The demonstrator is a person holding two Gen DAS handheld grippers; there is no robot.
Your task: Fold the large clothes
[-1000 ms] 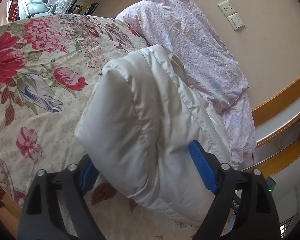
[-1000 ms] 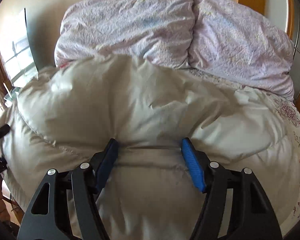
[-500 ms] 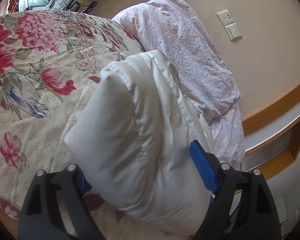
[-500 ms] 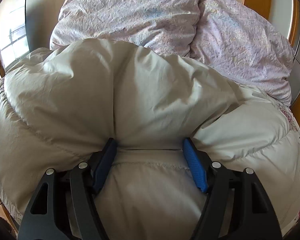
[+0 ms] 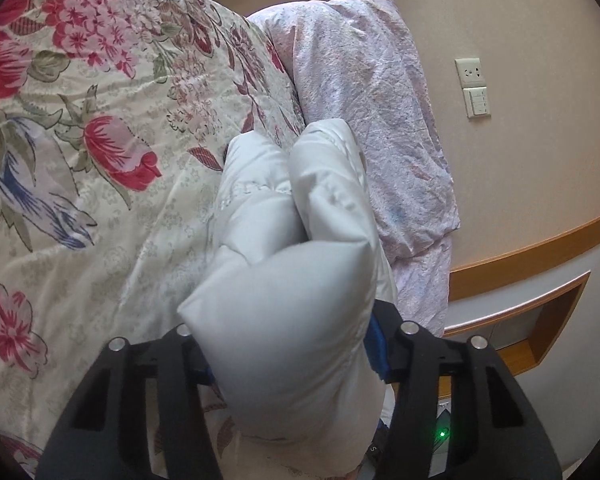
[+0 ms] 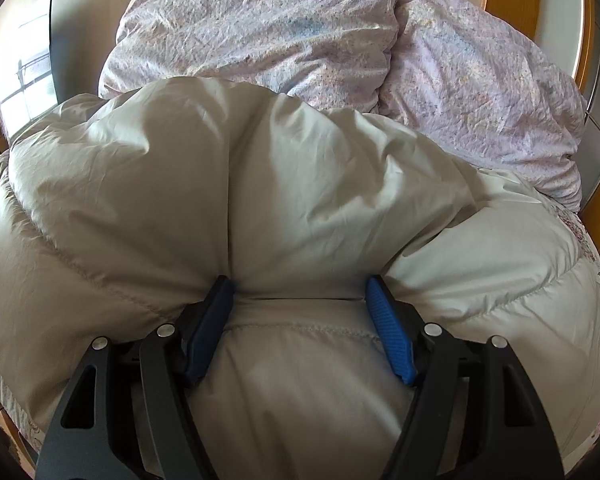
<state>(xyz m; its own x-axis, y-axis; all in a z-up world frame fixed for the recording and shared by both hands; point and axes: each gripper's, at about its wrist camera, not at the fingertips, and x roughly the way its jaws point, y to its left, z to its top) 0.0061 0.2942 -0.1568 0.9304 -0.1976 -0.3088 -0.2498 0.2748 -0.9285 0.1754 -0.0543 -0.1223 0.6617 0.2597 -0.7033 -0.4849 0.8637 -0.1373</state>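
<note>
Gripping a white puffer jacket (image 6: 284,184) above the floral bed (image 5: 100,184): right gripper (image 6: 300,320), angled down, jaws clamped wide on padding; left gripper (image 5: 288,356), near level, jaws closing on a fold.

Showing one puffy white quilted down jacket (image 6: 300,184), two crumpled pale lilac pillows (image 6: 260,28), one floral cream bedspread with red blooms (image 5: 80,168), two black grippers with blue pads (image 6: 300,320), one wall socket (image 5: 469,72), one wall switch (image 5: 477,102).
</note>
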